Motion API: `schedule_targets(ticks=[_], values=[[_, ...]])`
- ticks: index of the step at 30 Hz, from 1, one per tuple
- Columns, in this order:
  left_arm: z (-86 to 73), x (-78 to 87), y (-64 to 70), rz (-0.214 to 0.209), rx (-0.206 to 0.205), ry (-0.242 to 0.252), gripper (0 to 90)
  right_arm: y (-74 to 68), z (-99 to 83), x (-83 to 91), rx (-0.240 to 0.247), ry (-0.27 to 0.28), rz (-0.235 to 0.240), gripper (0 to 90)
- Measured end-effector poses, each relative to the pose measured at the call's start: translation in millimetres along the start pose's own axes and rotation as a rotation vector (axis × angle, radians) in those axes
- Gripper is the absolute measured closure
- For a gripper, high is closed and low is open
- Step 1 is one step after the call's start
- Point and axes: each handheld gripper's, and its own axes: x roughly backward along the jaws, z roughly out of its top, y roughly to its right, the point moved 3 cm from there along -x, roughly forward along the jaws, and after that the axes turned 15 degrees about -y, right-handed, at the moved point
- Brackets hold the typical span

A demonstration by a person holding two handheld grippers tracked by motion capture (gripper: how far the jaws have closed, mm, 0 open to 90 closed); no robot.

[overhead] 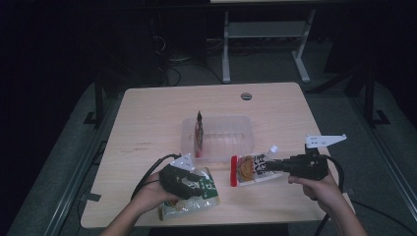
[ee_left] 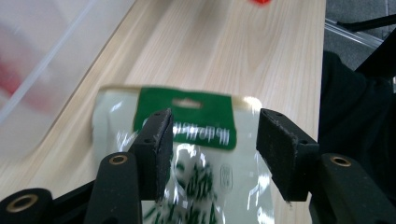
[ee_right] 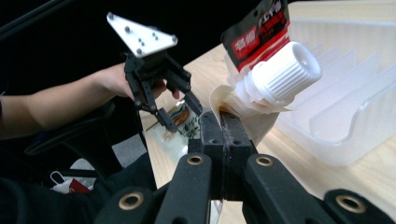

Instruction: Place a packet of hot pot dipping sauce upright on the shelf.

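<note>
the spouted pouch (overhead: 252,169) is found at the front right of the table (overhead: 147,118), just in front of the clear plastic bin (overhead: 243,129), and is held clear of the surface at a tilt. in the right gripper view its white screw cap (ee_right: 286,70) and red-and-black label are seen above the jaws. the right gripper (ee_right: 223,122) is closed on the pouch's lower edge, jaws pressed together with the pale film pinched between them.

the green-and-white bag (ee_left: 196,140) is laid flat near the front left edge of the table, well apart from the pouch. the left gripper (ee_left: 212,140) is held over it with jaws spread, one on either side of the bag's green header (whether the pads are touching the film cannot be told). in the high view the same gripper (overhead: 189,179) is seen covering the bag's upper part.

inside the bin, a thin dark-and-red packet (overhead: 199,135) is stood on edge in the left slot. the bin is placed at the table's middle.
</note>
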Motion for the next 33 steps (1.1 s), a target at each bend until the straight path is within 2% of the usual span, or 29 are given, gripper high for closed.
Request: schedule_targets(ticks=[5,8,11,14,18,23,26,29,33], values=[[-15.0,12.6,-3.9,0.024,0.025,0.017,41.4,0.3,9.4,3.5,0.004,0.02,0.003,89.7],[-26.3,20.2,-6.1,0.045,0.056,0.035,38.7,1.5,16.2,5.0,0.006,0.025,-0.009,89.7],[-38.4,25.3,-11.5,0.066,0.066,0.034,37.4,1.8,21.7,6.3,0.013,0.02,-0.024,89.7],[-48.8,28.1,-12.8,0.066,0.1,0.037,35.3,3.2,27.3,7.4,0.016,0.022,-0.039,89.7],[-59.2,30.3,-15.3,0.087,0.103,0.031,33.3,5.1,38.3,7.5,0.025,0.034,-0.055,89.7],[-69.2,30.5,-16.5,0.083,0.129,0.038,31.4,8.4,53.5,2.4,0.035,0.038,-0.075,89.7],[-71.8,31.0,-19.9,0.101,0.115,0.017,30.3,12.7,63.0,-3.9,0.038,0.03,-0.084,89.7],[-71.6,30.8,-20.7,0.108,0.106,0.019,29.7,17.8,72.5,-12.8,0.044,0.021,-0.095,89.7],[-71.7,30.1,-20.4,0.095,0.12,0.02,29.4,26.3,84.0,-25.6,0.043,0.003,-0.106,89.7]])
